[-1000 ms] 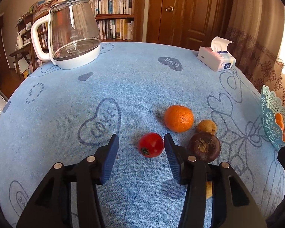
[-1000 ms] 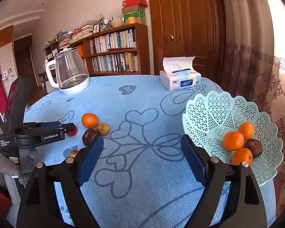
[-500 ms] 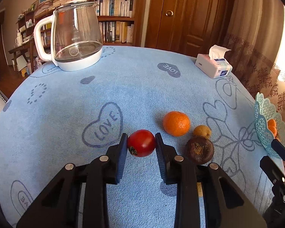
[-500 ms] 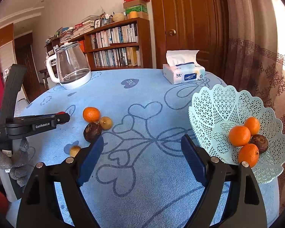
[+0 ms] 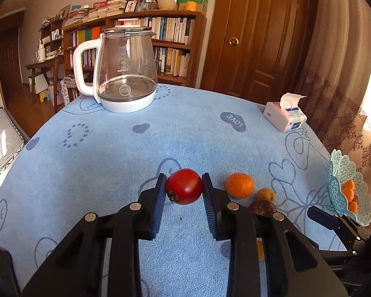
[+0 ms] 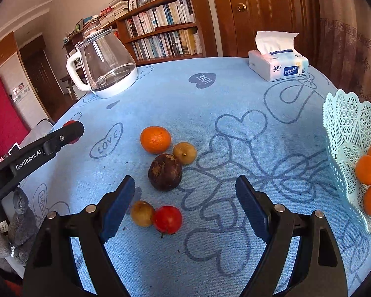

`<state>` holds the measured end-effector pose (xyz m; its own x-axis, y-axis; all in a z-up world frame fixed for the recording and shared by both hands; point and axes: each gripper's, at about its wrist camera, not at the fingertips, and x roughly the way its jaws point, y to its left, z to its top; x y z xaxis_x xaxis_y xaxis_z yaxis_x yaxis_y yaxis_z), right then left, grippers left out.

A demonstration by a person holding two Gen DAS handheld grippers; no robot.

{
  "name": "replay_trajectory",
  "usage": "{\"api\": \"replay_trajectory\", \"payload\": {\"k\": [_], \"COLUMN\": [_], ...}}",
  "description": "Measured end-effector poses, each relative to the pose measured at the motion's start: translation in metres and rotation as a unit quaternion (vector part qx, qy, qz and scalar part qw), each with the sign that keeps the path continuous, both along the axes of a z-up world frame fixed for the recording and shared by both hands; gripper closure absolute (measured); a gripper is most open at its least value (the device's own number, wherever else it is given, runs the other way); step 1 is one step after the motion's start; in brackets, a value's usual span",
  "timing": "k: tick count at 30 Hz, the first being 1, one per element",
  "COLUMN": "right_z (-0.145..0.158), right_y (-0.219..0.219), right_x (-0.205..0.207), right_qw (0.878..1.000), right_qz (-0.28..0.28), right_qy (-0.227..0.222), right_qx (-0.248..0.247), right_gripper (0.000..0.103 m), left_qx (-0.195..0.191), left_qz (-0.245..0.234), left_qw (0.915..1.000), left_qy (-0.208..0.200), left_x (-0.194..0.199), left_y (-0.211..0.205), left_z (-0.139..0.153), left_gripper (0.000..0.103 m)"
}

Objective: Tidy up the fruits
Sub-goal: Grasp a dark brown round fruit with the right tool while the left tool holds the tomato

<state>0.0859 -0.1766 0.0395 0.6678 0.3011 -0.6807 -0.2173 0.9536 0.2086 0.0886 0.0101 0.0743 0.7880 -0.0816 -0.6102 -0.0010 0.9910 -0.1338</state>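
Blue towelling with heart and "LOVE" prints covers the round table (image 5: 190, 133), and a bookshelf (image 5: 160, 39) and dark wooden door (image 5: 254, 37) stand behind it. At the far side sit a glass kettle (image 5: 126, 74) with a white handle and a tissue box (image 5: 284, 116).

The left gripper (image 5: 184, 188) is closed on a red tomato (image 5: 184, 186), its blue pads pressing the fruit from both sides; the tomato appears lifted off the cloth. Just right of it on the cloth lie an orange (image 5: 240, 185), a small yellow-brown fruit (image 5: 266, 194) and a dark purple-brown fruit (image 5: 262, 208) that is partly hidden behind the gripper finger.

From the right wrist view, the right gripper (image 6: 185, 195) hangs wide open over the table with nothing between its pads. Between and just beyond them lie a second red tomato (image 6: 167, 219) touching another small yellow-brown fruit (image 6: 142, 213). Further on, the dark fruit, orange and small fruit cluster together. A pale green lattice basket (image 6: 346, 128) stands at the right edge, holding several oranges (image 6: 367, 169).
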Motion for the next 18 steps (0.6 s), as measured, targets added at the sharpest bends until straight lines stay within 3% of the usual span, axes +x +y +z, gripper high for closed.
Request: {"api": "replay_trajectory", "payload": {"k": [4,12,18], "right_z": [-0.006,-0.022,-0.022], "right_y": [0.020,0.041,0.042], "right_x": [0.014,0.037,0.037], "right_qw": [1.000,0.997,0.997], "right_qz": [0.006,0.006,0.004], "right_qy": [0.021,0.056,0.049], "right_qx": [-0.013,-0.047,-0.061], "right_gripper": [0.022,0.049,0.061], "left_qx": [-0.009,-0.014,-0.017], "left_qz": [0.007,0.006,0.007], "left_qw": [0.9999,0.9999,0.9998], "left_qy": [0.004,0.004,0.008], "left_x": [0.000,-0.001,0.000], "left_y": [0.005,0.007,0.008], "left_z": [-0.001,-0.001,-0.002], "left_gripper": [0.074,0.074,0.074]}}
